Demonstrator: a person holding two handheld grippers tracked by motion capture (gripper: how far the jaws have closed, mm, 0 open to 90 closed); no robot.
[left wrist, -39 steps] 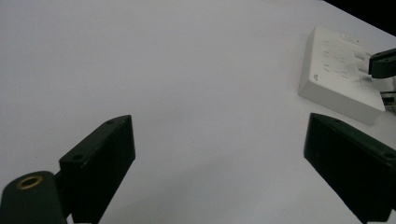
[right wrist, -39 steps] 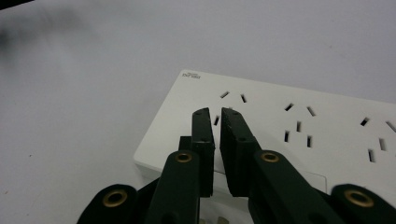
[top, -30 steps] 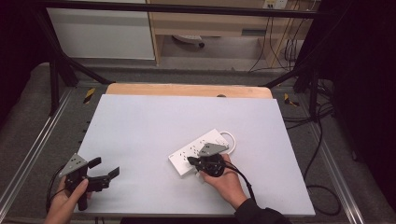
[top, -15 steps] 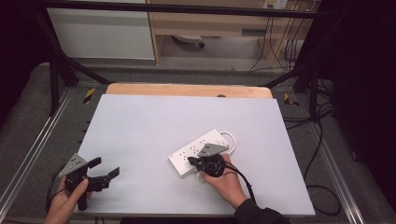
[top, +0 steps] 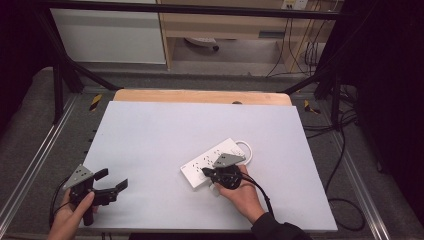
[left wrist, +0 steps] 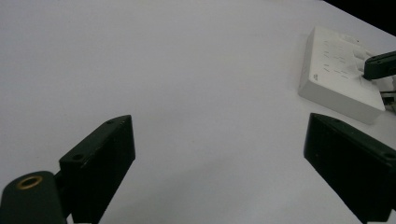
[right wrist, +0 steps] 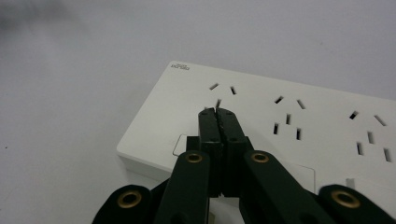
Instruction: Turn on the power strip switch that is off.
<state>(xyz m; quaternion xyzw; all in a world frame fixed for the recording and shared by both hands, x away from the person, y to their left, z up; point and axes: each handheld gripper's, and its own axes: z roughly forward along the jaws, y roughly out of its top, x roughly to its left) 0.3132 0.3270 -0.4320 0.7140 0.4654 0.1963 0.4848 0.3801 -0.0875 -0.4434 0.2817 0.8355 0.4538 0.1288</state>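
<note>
A white power strip (top: 212, 156) lies at an angle on the pale table (top: 165, 130), right of centre, its white cable looped (top: 247, 148) at the far end. My right gripper (top: 205, 172) is shut with nothing between its jaws. In the right gripper view its tips (right wrist: 218, 113) rest on the power strip (right wrist: 289, 116) near the end socket. My left gripper (top: 114, 179) is held open at the table's near left corner, well apart from the strip. From the left gripper (left wrist: 219, 123), the power strip (left wrist: 336, 77) lies ahead to the right, with the right gripper's tip (left wrist: 378, 65) on it.
A wooden edge (top: 200, 96) runs along the table's far side. Metal frame rails (top: 50, 145) flank the table, and black cables (top: 345, 150) lie on the floor at the right. A cabinet (top: 110, 35) stands beyond the table.
</note>
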